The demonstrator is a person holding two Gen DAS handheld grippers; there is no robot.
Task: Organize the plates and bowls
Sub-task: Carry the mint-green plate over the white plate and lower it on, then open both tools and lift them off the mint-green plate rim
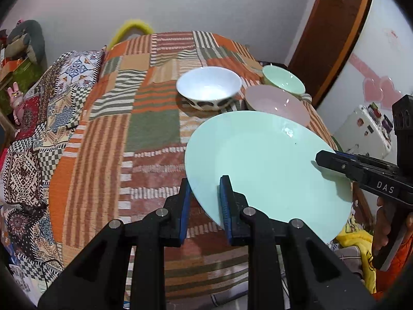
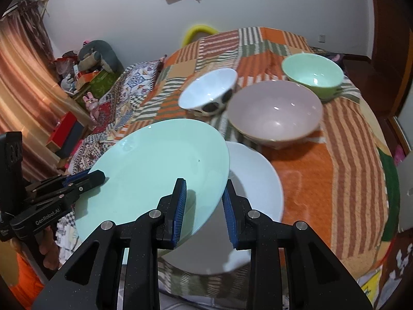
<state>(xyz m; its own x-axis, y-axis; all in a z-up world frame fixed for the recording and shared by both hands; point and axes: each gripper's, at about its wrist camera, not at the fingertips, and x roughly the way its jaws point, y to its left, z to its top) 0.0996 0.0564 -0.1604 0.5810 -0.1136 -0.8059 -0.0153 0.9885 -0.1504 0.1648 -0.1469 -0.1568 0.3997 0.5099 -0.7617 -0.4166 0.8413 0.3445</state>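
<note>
Here, at the left of the right wrist view, the left gripper (image 2: 99, 178) is clamped nearly closed on the near-left rim of a round, flat mint-green plate (image 2: 155, 165), which is held tilted in the air above the bed covered by a striped patchwork blanket in orange, green and cream (image 2: 335, 180). Further right, the right gripper (image 2: 204, 199) has its blue-padded fingers (image 2: 180, 201) narrowed onto the same plate's opposite rim, one finger above the plate and one below, so both grippers carry it between them. Just beneath and to the right of it lies a round white plate (image 2: 258, 180), flat on the blanket and partly covered by the green one. Beyond stand three bowls, all empty: a white bowl with dark oval spots on its outside (image 2: 206, 90) at the left, a wide pale pink bowl (image 2: 276, 111) in the middle, close to the white plate, and a light green bowl (image 2: 312, 71) at the far right, just behind the pink one. In the left wrist view the left gripper (image 1: 205, 193) bites the plate's (image 1: 258, 160) lower edge.
</note>
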